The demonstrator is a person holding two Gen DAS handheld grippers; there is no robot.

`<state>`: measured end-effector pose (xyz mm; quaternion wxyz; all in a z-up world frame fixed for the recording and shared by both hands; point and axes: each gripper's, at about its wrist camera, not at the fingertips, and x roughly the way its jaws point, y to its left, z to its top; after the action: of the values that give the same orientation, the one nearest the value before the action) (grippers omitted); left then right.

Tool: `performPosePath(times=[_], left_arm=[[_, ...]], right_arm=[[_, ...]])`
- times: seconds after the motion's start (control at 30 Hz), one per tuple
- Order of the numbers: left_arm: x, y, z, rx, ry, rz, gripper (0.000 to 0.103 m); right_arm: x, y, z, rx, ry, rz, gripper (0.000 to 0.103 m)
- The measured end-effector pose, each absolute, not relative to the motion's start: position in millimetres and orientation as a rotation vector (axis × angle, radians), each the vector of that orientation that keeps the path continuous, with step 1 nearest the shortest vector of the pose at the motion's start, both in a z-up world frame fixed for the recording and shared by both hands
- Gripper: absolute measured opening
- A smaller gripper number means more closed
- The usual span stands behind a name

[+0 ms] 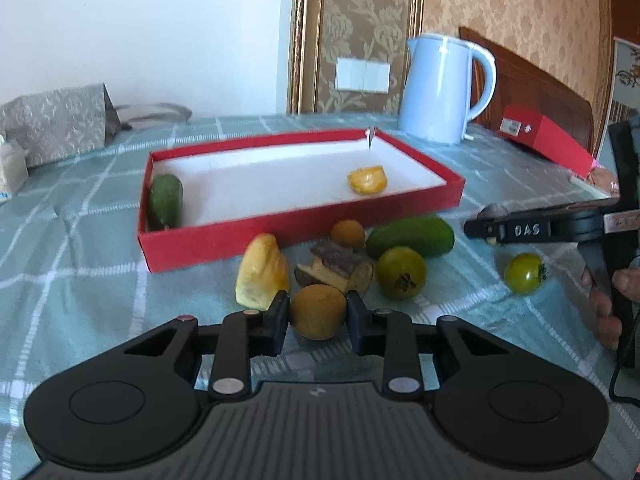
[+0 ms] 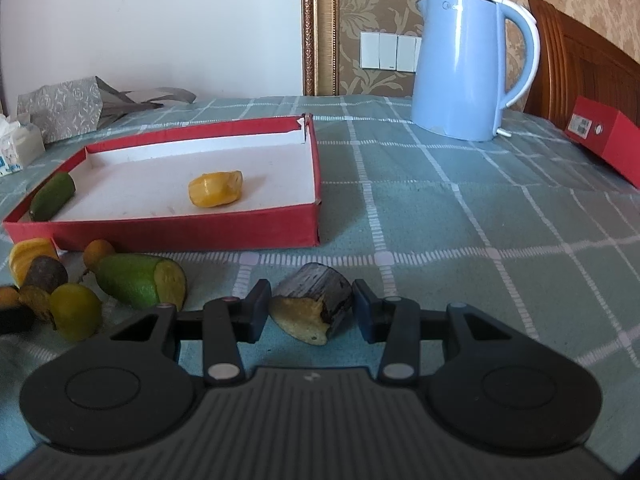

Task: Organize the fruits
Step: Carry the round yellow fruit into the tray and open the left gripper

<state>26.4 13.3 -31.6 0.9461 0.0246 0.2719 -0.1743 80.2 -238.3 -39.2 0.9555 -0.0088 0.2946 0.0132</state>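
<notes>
In the left wrist view my left gripper (image 1: pixel 318 318) is shut on a round tan fruit (image 1: pixel 318 308) just above the cloth. Beyond it lie a yellow fruit piece (image 1: pixel 262 272), a brown-skinned chunk (image 1: pixel 334 268), a small round fruit (image 1: pixel 347 233), a green cucumber piece (image 1: pixel 410 236) and two green tomatoes (image 1: pixel 400 267) (image 1: pixel 525 273). The red tray (image 1: pixel 224 250) holds a cucumber piece (image 1: pixel 165 200) and a yellow piece (image 1: pixel 368 179). My right gripper (image 2: pixel 310 308) is shut on a dark-skinned yellow chunk (image 2: pixel 316 304), right of the tray (image 2: pixel 200 236).
A light blue kettle (image 2: pixel 464 68) stands at the back right on the checked green tablecloth (image 2: pixel 460 220). A red box (image 2: pixel 604 140) lies at the far right edge. A grey patterned bag (image 2: pixel 64 108) and a tissue pack (image 2: pixel 16 144) sit at the back left.
</notes>
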Motion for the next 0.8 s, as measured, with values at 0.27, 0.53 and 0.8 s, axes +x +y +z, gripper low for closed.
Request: performPosePath(times=[0.27,0.53,0.8], left_arm=[[24,20,-16,0.031,0.487,-0.288,0.029],[37,18,2,0.066,0.435,-0.216,0.029],[96,-6,19,0.123,0.406,-0.162,0.029]], right_arm=[[79,-238,-39,-0.028,0.599,0.025,0.042],[80,-237,-39,-0.034,0.600,0.022,0.042],[80,-235,-39,-0.038,0.600,0.021,0.042]])
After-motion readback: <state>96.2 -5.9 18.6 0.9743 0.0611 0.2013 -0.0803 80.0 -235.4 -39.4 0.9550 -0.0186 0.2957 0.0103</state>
